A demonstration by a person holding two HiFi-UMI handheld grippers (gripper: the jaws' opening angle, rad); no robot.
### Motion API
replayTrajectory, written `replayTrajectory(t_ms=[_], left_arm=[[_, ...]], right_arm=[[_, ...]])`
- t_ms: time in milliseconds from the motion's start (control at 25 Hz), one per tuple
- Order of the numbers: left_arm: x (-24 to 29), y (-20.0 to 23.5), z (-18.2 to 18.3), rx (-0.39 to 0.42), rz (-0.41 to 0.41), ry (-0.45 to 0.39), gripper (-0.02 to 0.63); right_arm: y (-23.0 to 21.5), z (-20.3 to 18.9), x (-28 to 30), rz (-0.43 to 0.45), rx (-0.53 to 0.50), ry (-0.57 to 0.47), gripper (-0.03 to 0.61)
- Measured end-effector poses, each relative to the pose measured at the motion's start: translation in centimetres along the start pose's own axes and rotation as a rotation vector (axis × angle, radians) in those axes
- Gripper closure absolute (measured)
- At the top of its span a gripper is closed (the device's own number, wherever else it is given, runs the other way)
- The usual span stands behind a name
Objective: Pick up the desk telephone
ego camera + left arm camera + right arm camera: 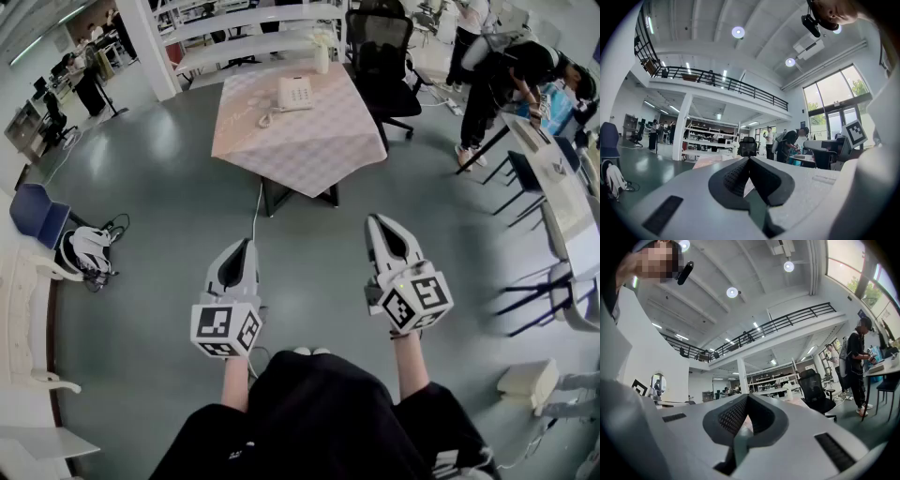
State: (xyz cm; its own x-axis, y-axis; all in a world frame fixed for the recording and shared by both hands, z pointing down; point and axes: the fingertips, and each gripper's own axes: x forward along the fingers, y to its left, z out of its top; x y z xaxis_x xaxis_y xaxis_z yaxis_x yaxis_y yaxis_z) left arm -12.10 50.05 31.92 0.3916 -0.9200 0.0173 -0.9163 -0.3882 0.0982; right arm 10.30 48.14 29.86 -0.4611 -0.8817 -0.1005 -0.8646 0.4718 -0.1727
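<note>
A white desk telephone [292, 93] lies on a table with a pink checked cloth [309, 150], far ahead of me in the head view. Its cord trails off the handset toward the table's left side. My left gripper [248, 244] and right gripper [375, 220] hang side by side over the grey floor, well short of the table, both pointing roughly level toward it. Both are shut with nothing between the jaws. In the left gripper view [749, 159] and the right gripper view [747, 397] the jaw tips meet; the table shows only as a pale sliver behind them.
A black office chair [384, 56] stands behind the table, with a small white vase [322, 58] on the table's far edge. People stand at desks [553, 178] on the right. A blue chair [36, 214] and a bag [86, 251] sit left. A cable [255, 211] runs along the floor.
</note>
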Motion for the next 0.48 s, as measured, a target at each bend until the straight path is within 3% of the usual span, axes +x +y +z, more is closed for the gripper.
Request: replayTrajectory(t_ms=[480], left_arm=[[2.4, -0.6, -1.0, -0.025, 0.011, 0.016, 0.615]], right_arm=[[-2.3, -1.5, 1.5, 0.003, 0.039, 0.033, 0.588]])
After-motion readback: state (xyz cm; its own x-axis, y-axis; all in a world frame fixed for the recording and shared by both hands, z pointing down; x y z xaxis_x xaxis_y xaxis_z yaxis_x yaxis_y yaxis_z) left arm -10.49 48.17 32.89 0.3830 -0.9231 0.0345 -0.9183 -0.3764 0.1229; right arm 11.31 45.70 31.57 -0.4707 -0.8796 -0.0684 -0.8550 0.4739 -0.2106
